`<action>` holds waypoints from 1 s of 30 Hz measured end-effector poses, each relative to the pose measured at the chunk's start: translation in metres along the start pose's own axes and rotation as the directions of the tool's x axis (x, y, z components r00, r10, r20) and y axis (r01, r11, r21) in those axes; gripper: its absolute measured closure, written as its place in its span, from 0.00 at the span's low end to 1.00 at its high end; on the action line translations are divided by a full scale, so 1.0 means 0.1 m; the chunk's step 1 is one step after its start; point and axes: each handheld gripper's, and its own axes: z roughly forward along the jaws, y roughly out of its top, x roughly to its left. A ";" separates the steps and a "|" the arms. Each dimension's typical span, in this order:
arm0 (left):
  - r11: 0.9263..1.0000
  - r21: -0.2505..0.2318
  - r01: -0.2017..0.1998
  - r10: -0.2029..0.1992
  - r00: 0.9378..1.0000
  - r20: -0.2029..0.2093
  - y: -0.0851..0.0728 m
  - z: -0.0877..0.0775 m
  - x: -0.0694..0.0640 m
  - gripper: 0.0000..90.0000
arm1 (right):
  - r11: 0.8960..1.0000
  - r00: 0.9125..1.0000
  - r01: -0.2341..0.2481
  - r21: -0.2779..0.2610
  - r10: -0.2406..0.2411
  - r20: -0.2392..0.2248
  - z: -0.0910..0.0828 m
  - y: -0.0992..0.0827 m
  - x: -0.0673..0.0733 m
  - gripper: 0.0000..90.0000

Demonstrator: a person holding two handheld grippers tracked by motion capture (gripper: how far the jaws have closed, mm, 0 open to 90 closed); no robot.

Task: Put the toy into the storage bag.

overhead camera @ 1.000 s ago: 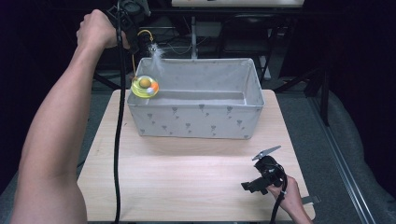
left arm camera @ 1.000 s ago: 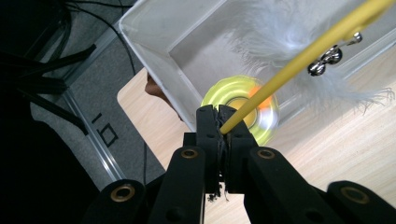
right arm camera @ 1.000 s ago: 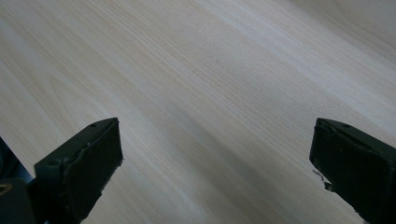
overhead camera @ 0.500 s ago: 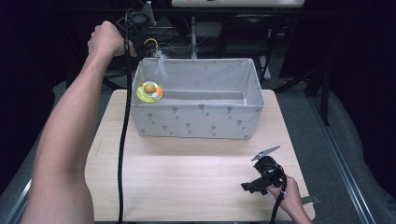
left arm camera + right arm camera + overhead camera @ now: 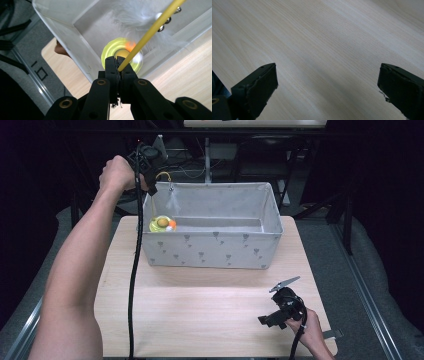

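Grey cloth makes the big box point(image 5: 210, 232) that sits on the pale wood table point(image 5: 200, 315) in the high view. The left gripper point(image 5: 150, 162) is held up over the box's far left corner, and a thin yellow stick point(image 5: 162, 174) curves out from it with something small and pale hanging off the end. A round yellow toy point(image 5: 162, 224) with an orange bit lies inside the box, at its left end. The right gripper point(image 5: 280, 307) rests low on the table near the front right corner, well apart from the box. In the left gripper view, the two black jaws are squeezed tight on the yellow stick point(image 5: 150, 32), which slants up to the right. Below the jaws the yellow toy point(image 5: 110, 53) looks blurry, and white feathers point(image 5: 140, 17) and small shiny beads point(image 5: 166, 21) hang over the box. In the right gripper view, the jaws stand wide apart with nothing between them, just bare wood point(image 5: 324, 50).
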 end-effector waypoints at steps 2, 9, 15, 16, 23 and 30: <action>1.000 0.004 0.005 -0.005 1.000 0.007 -0.03 0.05 0.01 0.98 | 1.000 1.000 0.000 0.000 0.000 0.001 0.00 0.00 0.00 0.03; 0.999 0.026 0.022 -0.023 0.999 0.038 -0.14 0.20 0.06 0.98 | 1.000 1.000 -0.005 0.000 0.005 -0.003 0.00 0.00 0.01 0.03; 0.999 0.039 0.027 -0.028 0.999 0.037 -0.21 0.28 0.09 0.98 | 1.000 1.000 -0.002 -0.002 0.002 -0.002 0.01 0.00 0.00 0.03; 0.999 0.044 0.028 -0.030 0.999 0.043 -0.24 0.31 0.10 0.98 | 1.000 1.000 -0.020 -0.024 0.020 -0.001 0.04 -0.01 0.02 0.03; 0.998 0.055 0.038 -0.041 0.998 0.048 -0.33 0.41 0.11 0.98 | 1.000 1.000 -0.001 0.004 0.001 -0.003 0.02 0.00 0.00 0.03; 0.997 0.059 0.042 -0.045 0.998 0.045 -0.40 0.48 0.13 0.98 | 1.000 1.000 -0.002 0.009 0.002 -0.004 0.03 0.00 0.02 0.03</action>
